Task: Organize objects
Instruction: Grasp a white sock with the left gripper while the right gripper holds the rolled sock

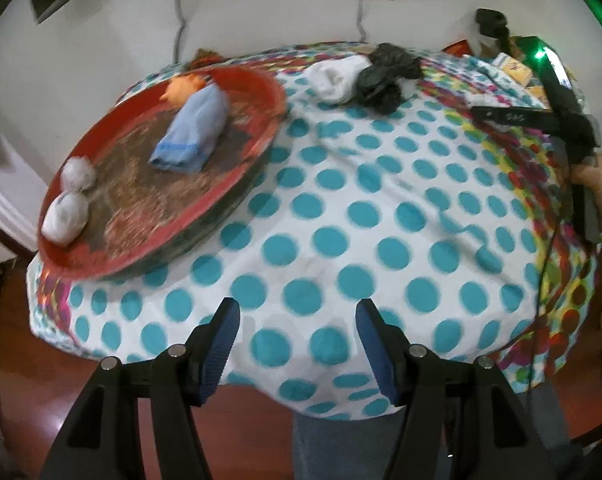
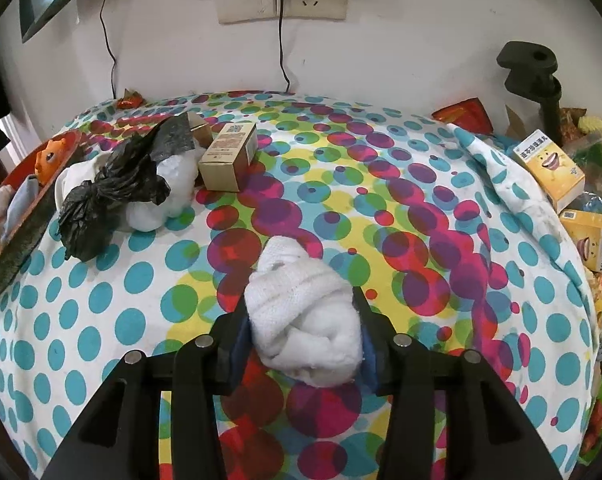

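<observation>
My right gripper [image 2: 303,320] is shut on a rolled white sock [image 2: 301,312] and holds it just above the dotted tablecloth [image 2: 381,200]. My left gripper [image 1: 297,320] is open and empty over the near edge of the table. A red round tray [image 1: 229,184] at the left holds a rolled blue cloth [image 1: 193,132], an orange toy fish [image 1: 183,88] and two white balls [image 1: 67,216]. The tray also shows at the left edge of the right wrist view [image 2: 17,240]. A black plastic bag [image 2: 113,188] lies on white cloth bundles [image 2: 157,200].
A small cardboard box [image 2: 229,156] stands behind the bag. Yellow boxes [image 2: 549,168] and snack packets crowd the right edge. A black clamp stand [image 2: 533,76] rises at the back right. Cables hang from a wall socket [image 2: 281,4]. The right gripper's body shows in the left wrist view [image 1: 541,116].
</observation>
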A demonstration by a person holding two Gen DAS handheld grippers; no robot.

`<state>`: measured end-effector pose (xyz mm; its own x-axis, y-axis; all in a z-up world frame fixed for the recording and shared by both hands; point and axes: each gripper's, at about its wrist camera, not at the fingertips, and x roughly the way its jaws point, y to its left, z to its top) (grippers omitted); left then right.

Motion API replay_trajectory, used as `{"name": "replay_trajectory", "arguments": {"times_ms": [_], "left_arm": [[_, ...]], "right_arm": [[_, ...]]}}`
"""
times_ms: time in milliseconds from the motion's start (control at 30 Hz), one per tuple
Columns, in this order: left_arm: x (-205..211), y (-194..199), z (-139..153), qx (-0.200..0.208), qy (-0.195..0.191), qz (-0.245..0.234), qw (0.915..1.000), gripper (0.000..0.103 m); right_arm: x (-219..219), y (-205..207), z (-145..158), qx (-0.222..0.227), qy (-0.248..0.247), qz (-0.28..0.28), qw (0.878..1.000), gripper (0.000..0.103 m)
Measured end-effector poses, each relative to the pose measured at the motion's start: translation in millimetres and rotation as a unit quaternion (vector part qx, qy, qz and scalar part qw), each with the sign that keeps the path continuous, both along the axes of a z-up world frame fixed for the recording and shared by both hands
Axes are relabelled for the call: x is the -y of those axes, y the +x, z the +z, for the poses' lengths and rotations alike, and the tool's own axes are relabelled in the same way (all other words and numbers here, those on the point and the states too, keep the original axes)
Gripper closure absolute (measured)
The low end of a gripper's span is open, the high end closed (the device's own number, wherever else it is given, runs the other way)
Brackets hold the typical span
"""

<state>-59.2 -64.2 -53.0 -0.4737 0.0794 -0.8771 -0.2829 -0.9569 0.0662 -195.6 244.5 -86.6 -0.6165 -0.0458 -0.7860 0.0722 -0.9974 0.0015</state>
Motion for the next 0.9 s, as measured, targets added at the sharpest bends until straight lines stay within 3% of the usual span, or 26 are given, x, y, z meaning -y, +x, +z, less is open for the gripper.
{"name": "replay_trajectory", "arguments": {"times_ms": [100,233,500,533,733,800,900], "left_arm": [[-17,-18,11,0.003,0.023,-0.025,0.9994,0.041],[-38,-49,25,-0.012,0.023,-0.047,0.9986,0.041],[-48,-154,56,0.006,0.030,-0.050,0.9983,0.041],[-51,-167,56,0.014,0.028,-0.056,0.9980,0.036],[-72,-224,44,0.060,0.026,-0.098,0.9931,0.035],[-77,-239,41,0.060,0.030,-0.090,0.9937,0.035],[-83,-261,31,0.093,0.056,-0.083,0.9906,0.035]], "right_arm": [[1,0,-1,0.000,0.001,0.000,1.000,0.058],[2,0,-1,0.000,0.000,0.000,1.000,0.058],[4,0,-2,0.002,-0.001,0.009,1.000,0.050],[4,0,-2,0.002,-0.002,0.011,1.000,0.049],[6,0,-3,0.003,-0.004,0.014,1.000,0.046],[6,-1,-3,0.003,-0.005,0.016,1.000,0.044],[8,-1,-3,0.004,-0.004,0.020,1.000,0.040]]}}
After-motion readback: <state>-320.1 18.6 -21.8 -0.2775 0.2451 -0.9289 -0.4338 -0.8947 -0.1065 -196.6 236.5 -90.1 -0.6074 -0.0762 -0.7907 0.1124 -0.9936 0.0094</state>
